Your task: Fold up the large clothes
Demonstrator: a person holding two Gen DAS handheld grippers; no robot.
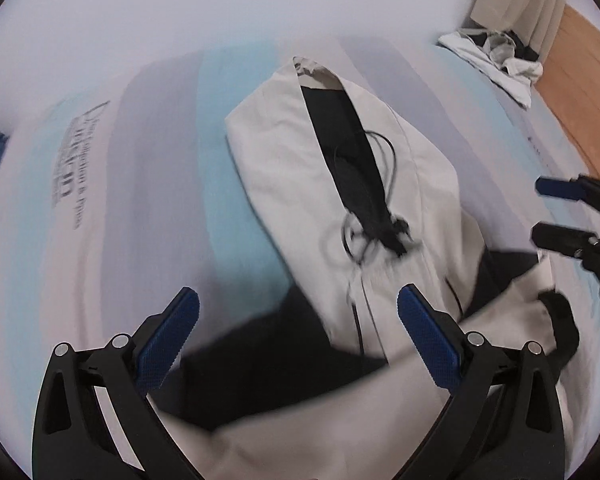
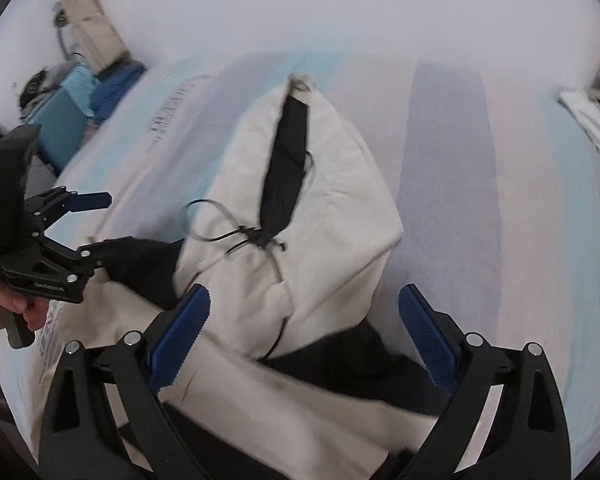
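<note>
Both pairs of jaws stand wide apart with nothing between the pads. From its own camera the left gripper [image 1: 298, 308] shows two blue ribbed pads spread over the garment without touching it; the right gripper [image 2: 304, 306] looks the same in its own view, its pads held above the cloth. Each gripper also appears in the other's picture: the right one at the right edge of the left view, its fingers parted, and the left one at the left edge of the right view, gripped by a hand [image 2: 8, 304] on its handle.

A cream hooded jacket [image 1: 412, 184] lies on a bed sheet [image 1: 160, 168] with pale blue, grey and pink stripes. Its hood [image 2: 324, 168] points away from the cameras, showing a strip of black lining [image 2: 286, 160] down the middle. Thin black drawcords [image 1: 384, 160] loop loosely near the neck, where a small black toggle or knot sits. Nearer the cameras the cloth is bunched and partly folded over itself, with black panels [image 1: 252, 360] showing between cream layers; a black cuff [image 1: 562, 324] pokes out on the right of the left view.

Some printed lettering [image 1: 74, 164] runs along the sheet, too blurred to read. Beyond the bed's far corner sits a heap of white and dark laundry [image 1: 496, 56] beside a wooden floor [image 1: 580, 76]. A teal box or case [image 2: 62, 120] lies off the bed's other side
</note>
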